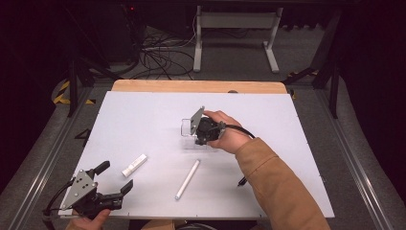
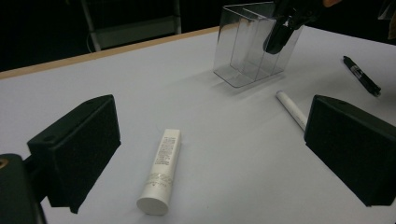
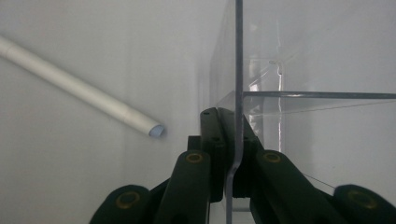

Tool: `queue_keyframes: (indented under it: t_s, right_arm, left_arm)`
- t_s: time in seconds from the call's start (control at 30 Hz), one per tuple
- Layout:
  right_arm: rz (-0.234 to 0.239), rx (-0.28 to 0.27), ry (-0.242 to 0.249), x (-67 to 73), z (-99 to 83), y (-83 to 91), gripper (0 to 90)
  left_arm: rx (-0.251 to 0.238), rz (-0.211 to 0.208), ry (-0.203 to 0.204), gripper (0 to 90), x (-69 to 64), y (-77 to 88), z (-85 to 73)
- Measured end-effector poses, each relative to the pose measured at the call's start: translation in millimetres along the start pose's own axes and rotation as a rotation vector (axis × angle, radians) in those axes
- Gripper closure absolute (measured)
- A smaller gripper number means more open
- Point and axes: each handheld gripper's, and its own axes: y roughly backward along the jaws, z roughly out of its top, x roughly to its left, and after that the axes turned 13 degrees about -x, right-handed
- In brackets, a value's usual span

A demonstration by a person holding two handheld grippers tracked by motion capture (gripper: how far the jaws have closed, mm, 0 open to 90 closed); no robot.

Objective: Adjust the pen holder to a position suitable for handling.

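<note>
A clear plastic organizer point(image 1: 187, 130) with compartments stands near the middle of the white board. My right gripper point(image 1: 202, 135) is shut on one of its walls; in the right gripper view the jaws point(image 3: 236, 140) pinch the thin clear wall point(image 3: 238, 56) from both sides. My left gripper point(image 1: 115, 176) rests open near the board's front left corner, with nothing between its pads point(image 2: 79, 149). A white tube point(image 2: 160, 170) lies on the board just ahead of it. From the left gripper view, the right gripper point(image 2: 280, 32) reaches down over the organizer point(image 2: 247, 46).
A long white stick point(image 1: 187, 179) lies in front of the organizer, also seen beside the clear wall point(image 3: 79, 91). A black pen point(image 1: 242, 181) lies by the right sleeve. The white board point(image 1: 143, 110) sits on a wooden table; cables and a stand lie beyond.
</note>
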Motion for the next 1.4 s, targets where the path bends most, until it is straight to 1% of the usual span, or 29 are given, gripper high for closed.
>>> queue_keyframes:
  t_s: [0.07, 0.1, 0.13, 0.2, 0.3, 0.53, 0.7, 0.73, 0.77, 0.8, 0.83, 0.87, 0.9, 0.93, 0.97, 1.0, 1.03, 1.07, 1.1, 1.13, 1.17, 1.2, 1.23, 1.27, 1.3, 1.33, 1.4]
  right_arm:
    - [0.001, 0.000, -0.002, 0.4, 1.0, -2.0, 87.9]
    - [0.000, 0.003, 0.004, -0.1, 2.2, -3.5, 87.9]
    - [0.006, 0.006, 0.002, -0.4, 3.3, -4.9, 87.9]
    - [0.001, 0.009, -0.010, -0.9, 5.5, -7.8, 87.9]
    - [-0.001, 0.012, -0.009, -1.9, 6.5, -10.0, 87.7]
    - [-0.008, 0.020, -0.016, -3.2, 5.6, -12.6, 84.1]
    - [-0.010, 0.011, -0.018, -4.2, 5.0, -14.1, 82.7]
    - [-0.023, 0.000, -0.019, -4.5, 5.0, -11.8, 79.3]
    - [-0.023, 0.000, -0.019, -4.5, 5.0, -11.8, 79.3]
    - [-0.027, -0.013, -0.024, -5.0, 4.8, -9.9, 75.9]
    - [-0.046, -0.046, -0.060, -4.9, 4.3, -4.7, 68.0]
    - [-0.046, -0.046, -0.060, -4.9, 4.3, -4.7, 68.0]
    - [-0.059, -0.077, -0.097, -3.7, 4.1, 1.2, 60.4]
    - [-0.059, -0.077, -0.097, -3.7, 4.1, 1.2, 60.4]
    - [-0.069, -0.095, -0.111, -2.8, 4.1, 4.3, 57.5]
    - [-0.097, -0.128, -0.130, -0.9, 4.5, 11.7, 52.6]
    - [-0.097, -0.128, -0.130, -0.9, 4.5, 11.7, 52.6]
    - [-0.111, -0.148, -0.135, 0.4, 4.5, 16.1, 50.1]
    - [-0.143, -0.193, -0.158, 4.3, 4.5, 26.3, 46.6]
    - [-0.160, -0.216, -0.167, 6.8, 4.5, 31.8, 44.9]
    - [-0.160, -0.216, -0.167, 6.8, 4.5, 31.8, 44.9]
    - [-0.195, -0.267, -0.179, 11.5, 3.6, 42.9, 41.2]
    - [-0.204, -0.286, -0.184, 13.4, 2.6, 48.2, 41.2]
    - [-0.204, -0.286, -0.184, 13.4, 2.6, 48.2, 41.2]
    - [-0.222, -0.316, -0.204, 17.2, 0.5, 57.0, 40.5]
    - [-0.222, -0.316, -0.204, 17.2, 0.5, 57.0, 40.5]
    - [-0.242, -0.329, -0.207, 20.2, -2.1, 64.3, 40.5]
  left_arm:
    - [0.000, -0.004, -0.002, 4.2, 0.3, -0.6, -0.2]
    - [0.001, -0.005, -0.001, 4.2, 0.3, -0.9, -0.3]
    - [0.001, -0.005, -0.001, 4.2, 0.2, -1.3, -0.4]
    - [0.002, -0.007, 0.001, 4.2, -0.1, -1.9, -0.3]
    - [0.002, -0.011, 0.002, 4.2, -0.4, -2.3, -0.3]
    - [0.004, -0.013, -0.002, 4.2, -0.5, -3.9, -0.7]
    - [0.004, -0.013, -0.001, 4.2, -0.3, -3.9, -0.9]
    - [0.005, -0.013, -0.001, 4.2, -0.3, -4.0, -0.9]
    - [0.005, -0.013, -0.001, 4.2, -0.4, -4.0, -0.9]
    - [0.005, -0.012, -0.004, 4.2, -0.3, -4.1, -0.8]
    - [0.005, -0.012, -0.003, 4.2, -0.5, -4.1, -0.8]
    - [0.005, -0.013, -0.003, 4.2, -0.5, -4.1, -0.8]
    - [0.005, -0.013, -0.004, 4.2, -0.5, -4.0, -0.7]
    - [0.003, -0.014, -0.002, 4.2, -0.6, -4.2, -0.7]
    - [0.005, -0.014, -0.001, 4.2, -0.5, -4.1, -0.5]
    - [0.004, -0.014, -0.003, 4.2, -0.3, -4.5, -0.3]
    - [0.003, -0.017, -0.002, 4.2, -0.5, -5.1, -0.2]
    - [0.004, -0.016, -0.003, 4.2, -0.7, -5.8, -0.1]
    - [0.003, -0.018, -0.005, 4.2, -0.6, -6.7, 0.2]
    - [0.004, -0.022, -0.003, 4.2, -0.8, -7.8, 0.2]
    - [0.004, -0.022, -0.006, 4.2, -0.5, -9.0, 0.6]
    - [0.002, -0.025, -0.005, 4.2, -0.5, -10.5, 0.6]
    - [0.005, -0.031, -0.003, 4.2, -0.5, -12.0, 0.6]
    - [0.007, -0.033, -0.004, 4.2, -0.5, -13.6, 0.6]
    - [0.009, -0.037, -0.002, 4.2, -0.9, -14.9, 0.7]
    - [0.007, -0.039, -0.007, 4.2, -0.9, -16.1, 1.1]
    - [0.007, -0.044, -0.003, 4.2, -1.5, -17.4, 1.5]
